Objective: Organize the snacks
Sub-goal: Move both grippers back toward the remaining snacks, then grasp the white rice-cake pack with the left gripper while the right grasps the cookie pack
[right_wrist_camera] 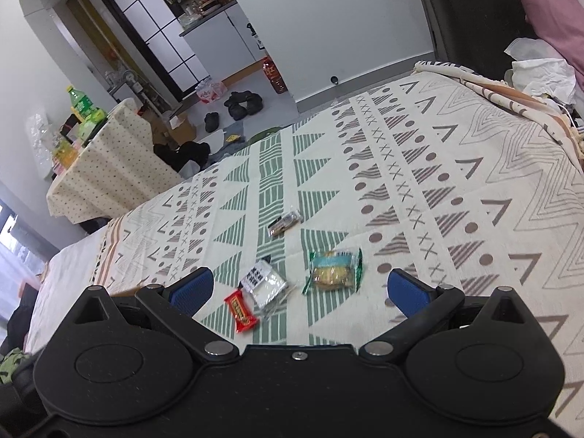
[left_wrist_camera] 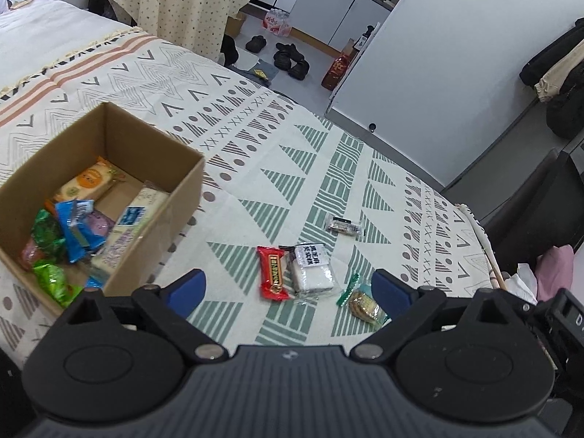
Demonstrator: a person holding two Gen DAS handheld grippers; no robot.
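Note:
A cardboard box (left_wrist_camera: 182, 197) stands on the patterned bedspread at the left and holds several snack packs. On the cloth lie a red bar (left_wrist_camera: 273, 273) (right_wrist_camera: 241, 310), a white packet (left_wrist_camera: 314, 268) (right_wrist_camera: 263, 284), a green-edged cracker pack (left_wrist_camera: 363, 303) (right_wrist_camera: 334, 270) and a small dark packet (left_wrist_camera: 343, 224) (right_wrist_camera: 284, 222). My left gripper (left_wrist_camera: 290, 288) is open and empty, above the red bar and white packet. My right gripper (right_wrist_camera: 301, 288) is open and empty, above the same group.
The bedspread (right_wrist_camera: 456, 182) covers a bed. Its far edge drops to a floor with shoes (left_wrist_camera: 290, 58) and a red bottle (right_wrist_camera: 273, 75). A cloth-covered table (right_wrist_camera: 109, 168) stands beyond the bed. A pink pillow (right_wrist_camera: 554, 11) and white tissue (right_wrist_camera: 540, 73) lie at the right.

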